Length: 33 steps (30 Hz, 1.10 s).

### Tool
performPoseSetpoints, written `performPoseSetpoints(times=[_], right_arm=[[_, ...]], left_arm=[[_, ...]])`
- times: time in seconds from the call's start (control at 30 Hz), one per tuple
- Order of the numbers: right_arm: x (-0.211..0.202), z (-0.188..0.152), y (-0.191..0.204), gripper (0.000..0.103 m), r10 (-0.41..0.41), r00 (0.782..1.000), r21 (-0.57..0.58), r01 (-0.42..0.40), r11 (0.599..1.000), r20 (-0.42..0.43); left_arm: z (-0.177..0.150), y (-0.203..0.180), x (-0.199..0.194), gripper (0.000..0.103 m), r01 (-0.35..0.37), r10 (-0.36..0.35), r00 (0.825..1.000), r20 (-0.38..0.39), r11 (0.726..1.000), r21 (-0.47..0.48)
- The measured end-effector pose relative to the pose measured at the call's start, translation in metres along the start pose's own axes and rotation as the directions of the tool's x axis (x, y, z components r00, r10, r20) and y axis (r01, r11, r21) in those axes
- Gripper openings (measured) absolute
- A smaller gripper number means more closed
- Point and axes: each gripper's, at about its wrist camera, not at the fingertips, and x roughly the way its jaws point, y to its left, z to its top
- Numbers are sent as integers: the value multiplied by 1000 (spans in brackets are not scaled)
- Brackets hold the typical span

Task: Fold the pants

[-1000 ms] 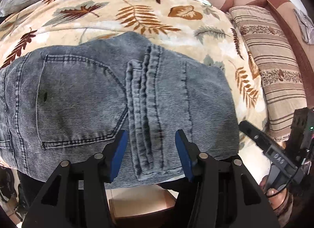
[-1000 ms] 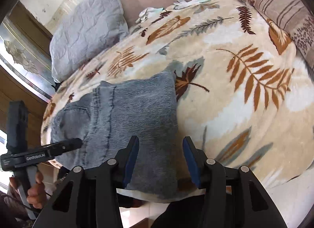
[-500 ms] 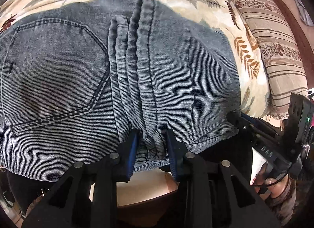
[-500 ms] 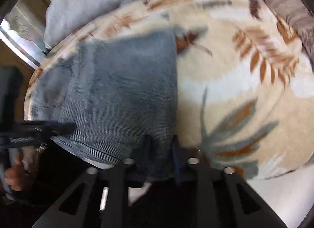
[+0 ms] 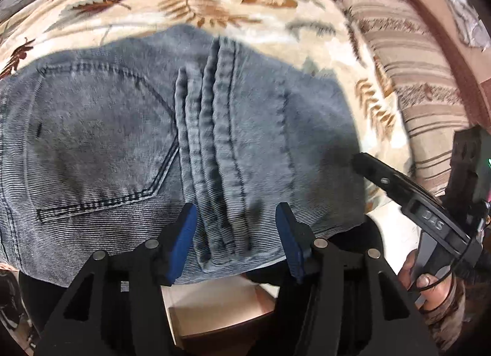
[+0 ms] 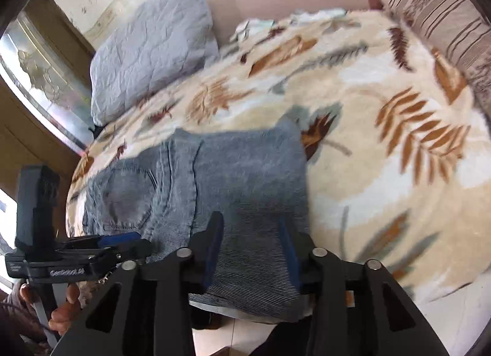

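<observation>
The folded grey-blue pants (image 5: pixel 172 147) lie on the leaf-print blanket (image 5: pixel 190 9) of the bed, at its near edge, back pocket up. The left gripper (image 5: pixel 234 239) has its jaws opening, the bunched hem stack between the blue pads, which stand clear of it. The right gripper (image 6: pixel 250 250) has its jaws opening astride the right folded edge, pads apart from the cloth.

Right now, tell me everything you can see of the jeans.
The jeans are faded blue-grey denim, folded into a compact block with a back pocket up and bunched hems across the middle. They lie flat on the leaf-print blanket, near edge overhanging. The opening left gripper and right gripper straddle that edge, pads apart.
</observation>
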Motion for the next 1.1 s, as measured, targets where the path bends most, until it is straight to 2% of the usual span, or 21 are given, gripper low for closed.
performPoseSetpoints(times=[0.07, 0.13, 0.23, 0.33, 0.4, 0.5, 0.57, 0.63, 0.67, 0.73, 0.77, 0.87, 1.1], right_arm=[[19, -5, -3, 41, -31, 997, 31, 33, 999, -67], [14, -5, -4, 41, -20, 999, 52, 22, 998, -42], [3, -3, 6, 45, -54, 998, 26, 55, 998, -21], [-4, -1, 31, 51, -52, 999, -34, 52, 998, 5], [-3, 1, 60, 56, -44, 999, -119, 45, 992, 12], [7, 1, 113, 59, -20, 1000, -270, 20, 963, 5], [17, -6, 155, 63, 8, 1000, -376, -12, 927, -14], [32, -17, 207, 64, 29, 999, -500, -48, 865, -46], [36, -23, 219, 65, 32, 998, -534, -58, 844, -56], [54, -40, 263, 67, 33, 995, -635, -85, 768, -94], [61, -47, 276, 67, 28, 994, -661, -89, 745, -102], [83, -69, 317, 67, -7, 994, -760, -78, 645, -108], [119, -107, 366, 69, -87, 993, -886, -34, 462, -83]], left_arm=[[0, 7, 13, 52, -1, 0, 999, -34, 1000, -28], [0, 14, 10, 52, 37, -39, 999, -28, 998, -59], [4, 24, -4, 52, 61, -61, 998, 0, 994, -91], [12, 41, -39, 52, 73, -63, 993, 100, 992, -103], [18, 67, -72, 52, 74, -48, 981, 190, 988, -136], [20, 129, -110, 55, 85, -24, 963, 269, 973, -217], [17, 181, -126, 56, 79, 7, 958, 285, 955, -286], [13, 221, -132, 56, 85, 6, 964, 266, 940, -330], [11, 248, -132, 56, 104, -14, 970, 244, 927, -361], [7, 281, -128, 56, 139, -55, 976, 213, 904, -404], [4, 301, -123, 56, 173, -97, 976, 194, 887, -428], [2, 326, -107, 56, 211, -154, 975, 159, 863, -458], [24, 326, -77, 58, 248, -233, 969, 88, 880, -405]])
